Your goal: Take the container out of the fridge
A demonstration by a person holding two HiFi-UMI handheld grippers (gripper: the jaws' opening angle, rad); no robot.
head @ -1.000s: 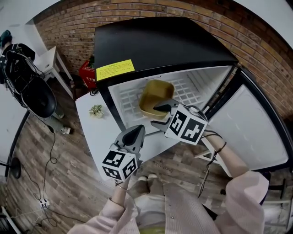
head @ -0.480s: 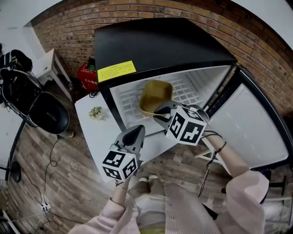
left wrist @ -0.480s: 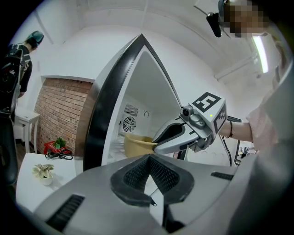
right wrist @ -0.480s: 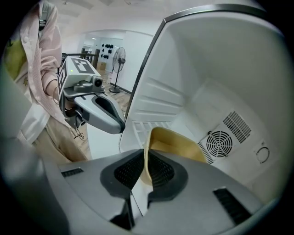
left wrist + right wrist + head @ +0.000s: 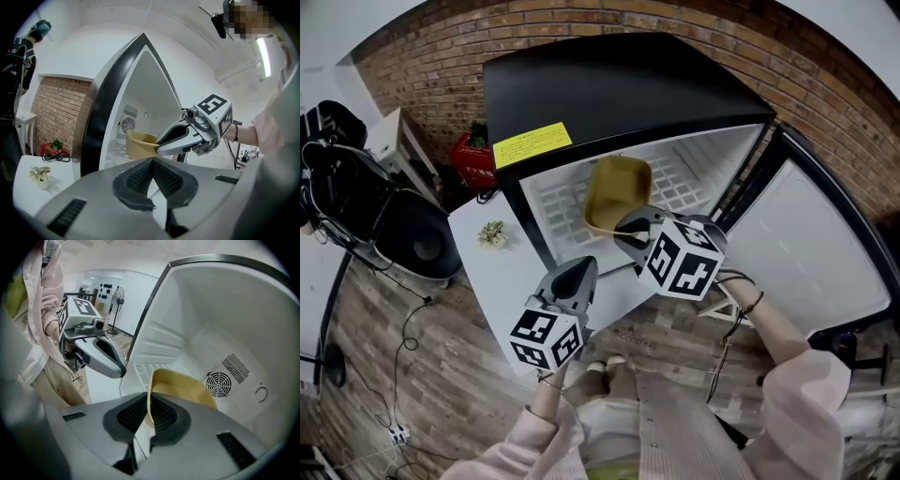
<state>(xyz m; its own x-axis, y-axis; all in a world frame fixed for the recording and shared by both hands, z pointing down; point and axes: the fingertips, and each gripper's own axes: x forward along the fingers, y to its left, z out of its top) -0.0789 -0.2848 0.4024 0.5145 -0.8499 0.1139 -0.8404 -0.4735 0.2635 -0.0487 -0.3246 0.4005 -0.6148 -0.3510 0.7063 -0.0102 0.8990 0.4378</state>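
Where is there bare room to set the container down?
White table is bare between the small plant and the left gripper; the shelf right of the container is bare too. Crowded at its near rim: the right gripper has just been closing on it.

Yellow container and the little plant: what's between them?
The fridge's black side wall stands between the container and the plant, clearest in the head view.

Red brick wall (image 5: 825, 84) behind, wood-plank floor (image 5: 366, 347), a low white table (image 5: 483, 267) and a black chair (image 5: 417, 246).
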